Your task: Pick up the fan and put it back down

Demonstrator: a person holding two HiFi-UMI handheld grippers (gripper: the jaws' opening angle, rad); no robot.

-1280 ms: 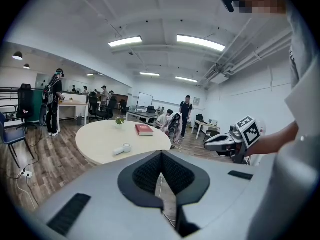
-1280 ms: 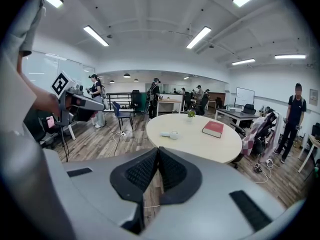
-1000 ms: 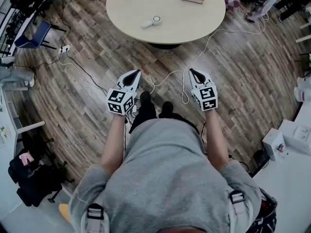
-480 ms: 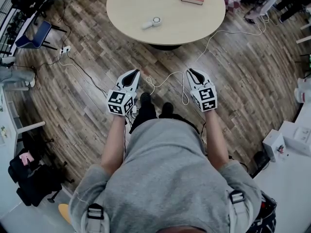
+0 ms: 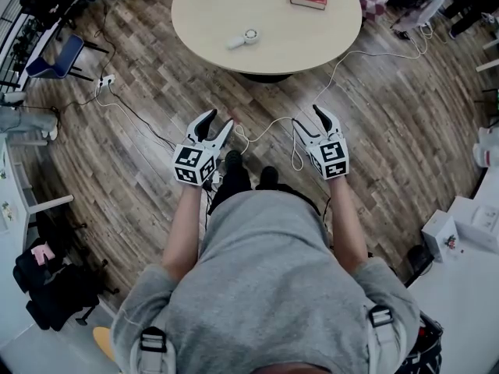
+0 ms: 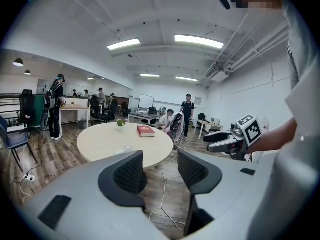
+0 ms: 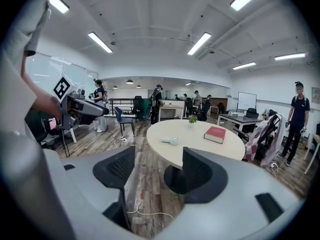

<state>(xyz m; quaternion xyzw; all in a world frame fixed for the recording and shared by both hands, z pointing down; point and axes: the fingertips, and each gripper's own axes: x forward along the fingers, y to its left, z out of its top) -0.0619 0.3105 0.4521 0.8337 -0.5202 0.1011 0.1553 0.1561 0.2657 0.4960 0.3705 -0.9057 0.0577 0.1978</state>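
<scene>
The left tongs [image 5: 218,120] and right tongs [image 5: 309,119] have just been opening and now stand apart with nothing between them, well short of the round bench [image 5: 312,41], where the fan [image 5: 243,36] lies untouched toward its near edge, so I'd say the reach comes next.

Wood-plank floor [image 5: 140,154]; smooth matt table [image 5: 312,37]; plastic fan [image 5: 243,36].

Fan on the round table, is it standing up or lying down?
Lying down: the fan rests flat on the table, handle stretched out beside its round head.
</scene>
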